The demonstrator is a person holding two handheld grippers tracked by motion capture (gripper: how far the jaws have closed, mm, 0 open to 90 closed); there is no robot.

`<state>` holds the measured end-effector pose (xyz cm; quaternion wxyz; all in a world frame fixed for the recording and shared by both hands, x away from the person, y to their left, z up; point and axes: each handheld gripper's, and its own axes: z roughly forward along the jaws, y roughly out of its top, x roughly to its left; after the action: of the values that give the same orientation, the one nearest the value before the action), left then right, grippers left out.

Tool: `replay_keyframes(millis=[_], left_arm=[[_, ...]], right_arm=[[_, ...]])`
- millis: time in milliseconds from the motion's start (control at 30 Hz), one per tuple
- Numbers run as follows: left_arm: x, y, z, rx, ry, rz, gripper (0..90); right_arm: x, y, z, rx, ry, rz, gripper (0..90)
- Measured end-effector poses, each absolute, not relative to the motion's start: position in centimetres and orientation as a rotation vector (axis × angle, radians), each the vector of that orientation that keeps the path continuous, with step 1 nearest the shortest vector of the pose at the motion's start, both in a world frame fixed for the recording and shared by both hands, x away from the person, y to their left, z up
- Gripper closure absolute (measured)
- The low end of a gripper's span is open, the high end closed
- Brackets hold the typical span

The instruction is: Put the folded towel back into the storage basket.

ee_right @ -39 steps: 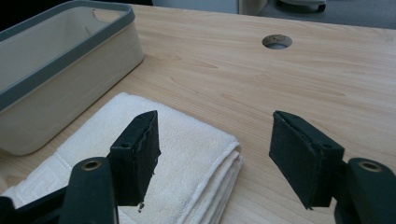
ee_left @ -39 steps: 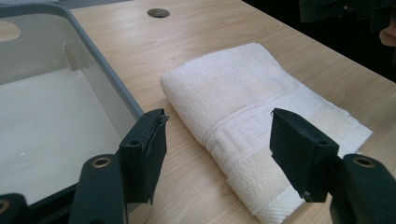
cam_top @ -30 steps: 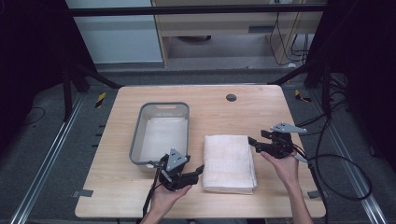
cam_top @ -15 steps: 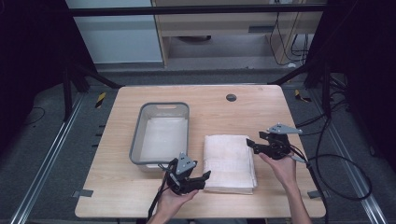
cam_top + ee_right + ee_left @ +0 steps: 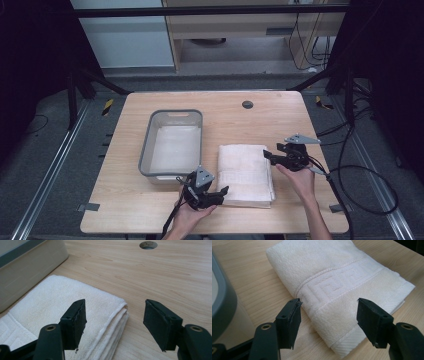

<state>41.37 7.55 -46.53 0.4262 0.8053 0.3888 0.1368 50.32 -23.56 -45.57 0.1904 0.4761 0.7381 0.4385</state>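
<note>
High view: showed folded towel (image 5: pixel 245 172) flat on bench (image 5: pixel 280 120) beside tub (image 5: pixel 172 112). Left gripper view: caught left gripper (image 5: pixel 328 305) wide, jaws just opening, towel corner between them unpressed; risked pinching only the top layer. Right gripper view: found right gripper (image 5: pixel 115 305) wide astride far corner; risked unfolding the stack.

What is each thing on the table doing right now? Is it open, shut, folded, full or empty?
White folded terry towel: folded flat on the table, not gripped.
Grey plastic tub: upright, nothing seen inside.
Left tongs: open, at the towel's near left corner, jaws just opening wider.
Right tongs: open, at the towel's far right corner.
Round hole in the wooden tabletop: uncovered.
</note>
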Motion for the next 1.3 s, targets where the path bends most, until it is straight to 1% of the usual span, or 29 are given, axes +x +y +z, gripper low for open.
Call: replay_keyframes(millis=[333, 733, 933, 1300], left_arm=[[41.8, 7.0, -47.5, 2.040, 0.984, 0.338, 33.8], [42.4, 6.7, -48.7, 2.044, 1.000, 0.303, 28.4], [42.5, 6.5, -49.0, 2.052, 1.000, 0.307, 27.8], [42.9, 6.4, -49.6, 2.060, 1.018, 0.263, 27.5]], right_arm=[[50.8, -22.9, -46.5, 1.347, 2.098, 1.215, 34.6], [51.5, -22.1, -48.0, 1.358, 2.149, 1.157, 34.2], [51.6, -22.1, -48.3, 1.369, 2.156, 1.155, 34.1], [51.8, -22.1, -49.2, 1.413, 2.168, 1.160, 33.7]])
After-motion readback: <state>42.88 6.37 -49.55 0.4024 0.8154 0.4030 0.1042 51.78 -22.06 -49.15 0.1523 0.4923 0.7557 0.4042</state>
